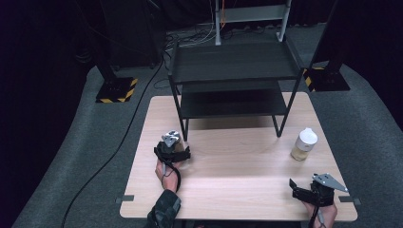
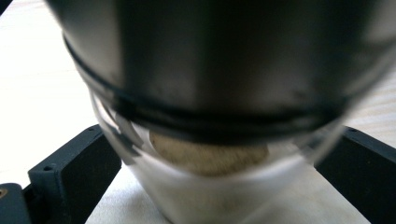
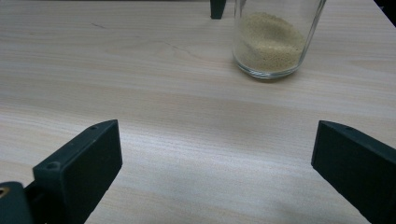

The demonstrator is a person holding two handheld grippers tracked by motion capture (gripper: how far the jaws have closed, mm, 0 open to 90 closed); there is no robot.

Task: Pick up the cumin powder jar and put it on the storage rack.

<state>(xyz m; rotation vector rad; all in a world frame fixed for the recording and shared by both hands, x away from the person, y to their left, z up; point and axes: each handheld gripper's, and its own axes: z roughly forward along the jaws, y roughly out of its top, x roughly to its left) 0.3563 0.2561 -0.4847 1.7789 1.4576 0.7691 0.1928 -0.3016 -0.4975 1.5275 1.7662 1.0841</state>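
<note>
A glass jar (image 2: 205, 186) with a black lid and a layer of tan grains stands very close in the left gripper view, between the two black jaws. My left gripper (image 2: 219, 154) has its jaws wide apart and lying against the jar's glass sides; from above this gripper (image 1: 172, 145) is at the table's left, beside the rack's front left leg. My right gripper (image 3: 217, 149) stands open over bare wood, holding nothing; in the high view it (image 1: 300, 190) rests at the table's front right corner. A second jar (image 1: 304, 145) of tan grains (image 3: 273, 42), white-lidded, stands farther back on the right.
A black two-tier wire rack (image 1: 235, 61) occupies the back half of the light wooden table (image 1: 237, 175); one of its legs (image 3: 217, 8) shows beside the right jar. Cables and black stands lie on the grey floor beyond.
</note>
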